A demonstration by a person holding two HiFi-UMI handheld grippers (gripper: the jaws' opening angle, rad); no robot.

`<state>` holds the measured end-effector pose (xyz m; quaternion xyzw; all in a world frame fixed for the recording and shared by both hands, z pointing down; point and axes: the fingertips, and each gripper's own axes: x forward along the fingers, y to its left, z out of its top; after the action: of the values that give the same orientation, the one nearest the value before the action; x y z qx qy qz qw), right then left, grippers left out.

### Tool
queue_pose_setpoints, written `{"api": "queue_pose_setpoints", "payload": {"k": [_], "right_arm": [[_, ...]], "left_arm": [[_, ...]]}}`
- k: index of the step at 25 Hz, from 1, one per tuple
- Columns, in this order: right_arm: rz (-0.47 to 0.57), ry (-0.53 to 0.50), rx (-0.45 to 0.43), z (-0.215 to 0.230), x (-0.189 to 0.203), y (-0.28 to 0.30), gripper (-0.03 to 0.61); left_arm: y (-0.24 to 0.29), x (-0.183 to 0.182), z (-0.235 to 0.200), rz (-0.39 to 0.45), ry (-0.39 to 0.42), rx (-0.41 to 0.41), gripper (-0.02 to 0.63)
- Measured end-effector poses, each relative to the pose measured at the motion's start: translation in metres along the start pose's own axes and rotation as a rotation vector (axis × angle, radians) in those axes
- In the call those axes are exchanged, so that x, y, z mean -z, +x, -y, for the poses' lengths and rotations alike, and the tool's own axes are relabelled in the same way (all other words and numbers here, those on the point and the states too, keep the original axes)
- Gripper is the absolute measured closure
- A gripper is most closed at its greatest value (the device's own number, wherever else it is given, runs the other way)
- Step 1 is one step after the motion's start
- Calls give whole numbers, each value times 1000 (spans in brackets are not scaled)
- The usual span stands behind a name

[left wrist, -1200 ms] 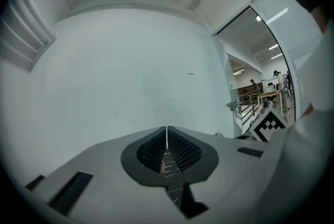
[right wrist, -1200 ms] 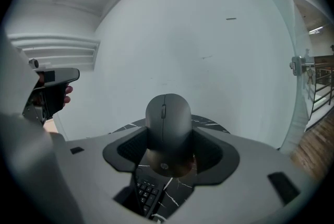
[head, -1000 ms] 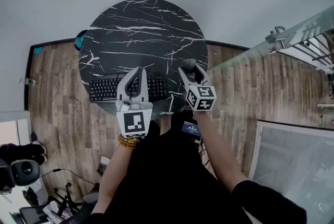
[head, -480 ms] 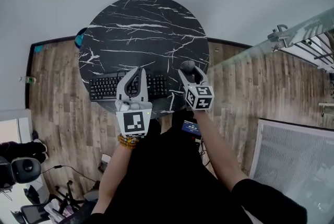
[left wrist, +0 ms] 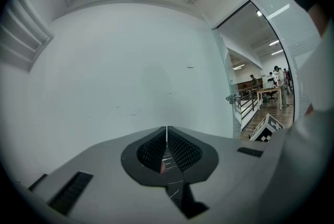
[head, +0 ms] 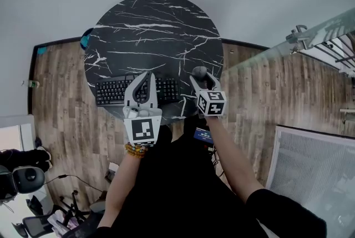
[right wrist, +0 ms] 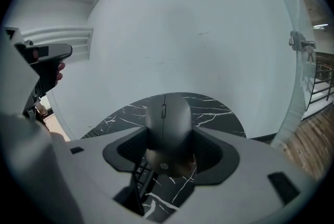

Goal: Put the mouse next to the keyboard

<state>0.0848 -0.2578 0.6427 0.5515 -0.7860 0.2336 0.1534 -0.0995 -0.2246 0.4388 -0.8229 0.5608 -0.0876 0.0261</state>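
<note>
Right gripper view shows the right hand-held gripper (right wrist: 168,137) clenched on the mouse (right wrist: 168,113), the left hand-held gripper (left wrist: 167,134) closed empty; set the mouse flat on the worktop (head: 155,26), just beside the keyboard (head: 113,91).

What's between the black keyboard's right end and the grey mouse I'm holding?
Only bare black marble tabletop, per the head view, between black keyboard and grey mouse.

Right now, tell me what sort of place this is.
Probably an office: a keyboard lies on a round black marble-look table, the floor is wood plank, and the left gripper view shows desks and people in the distance.
</note>
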Motion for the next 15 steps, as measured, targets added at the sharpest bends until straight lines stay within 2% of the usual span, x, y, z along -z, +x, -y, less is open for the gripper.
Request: {"api": "queue_pose_setpoints", "payload": {"k": [15], "right_arm": [[-79, 17, -3, 3, 30, 10, 296]], "left_arm": [[-4, 5, 0, -8, 21, -4, 594]]}}
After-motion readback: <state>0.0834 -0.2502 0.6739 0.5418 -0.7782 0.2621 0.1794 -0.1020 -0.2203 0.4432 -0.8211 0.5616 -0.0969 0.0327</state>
